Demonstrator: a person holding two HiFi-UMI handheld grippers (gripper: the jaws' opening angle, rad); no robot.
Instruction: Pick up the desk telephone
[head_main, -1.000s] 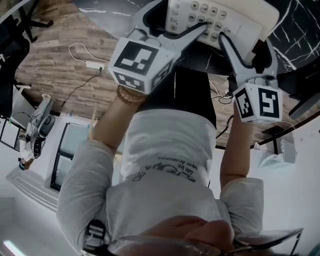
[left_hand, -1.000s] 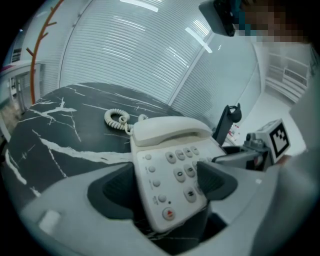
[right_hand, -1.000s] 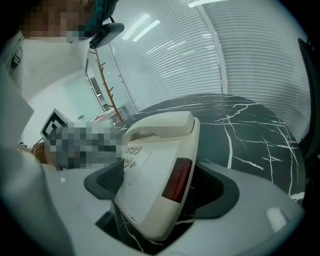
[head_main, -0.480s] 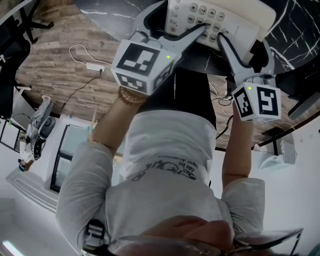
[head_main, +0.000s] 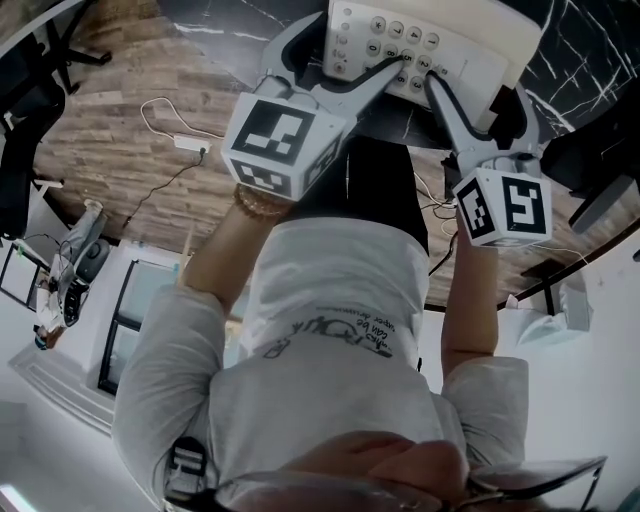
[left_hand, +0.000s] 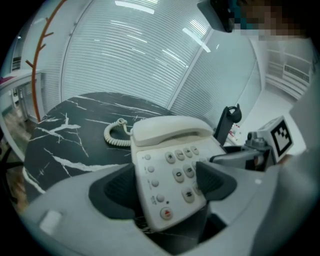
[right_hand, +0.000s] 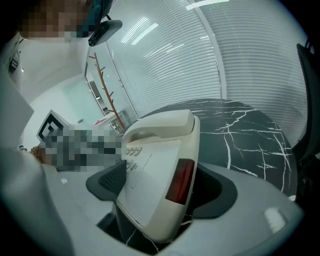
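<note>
Plainly both grippers have the desk telephone (head_main: 440, 45), which hangs between them just over the black marble table (left_hand: 60, 145), its near edge looking clear of the stone; its long axis seems to run across the person, left to right, so each hand takes one end and neither is the nearer.

The handset (left_hand: 170, 131) lies along the telephone's far edge; the coiled cord (left_hand: 115, 133) trails from the telephone's far left corner onto the table.

The left gripper (left_hand: 165, 184) straddles the telephone's left end, jaws spread wide and clamped; one of its pads (left_hand: 117, 187) bears on the left side wall, the other presses on the keypad (left_hand: 182, 172).

The right gripper (right_hand: 160, 187) straddles the telephone's right end; its jaws have just been closing a little with the body between them, and they now pinch it, one pad on the top face beside the keys, the other behind the side with the dark red panel (right_hand: 182, 180).

The body sits tilted in both grips; I judge the lift depends on the two hands rising evenly, or the loose handset could slide off its cradle.
</note>
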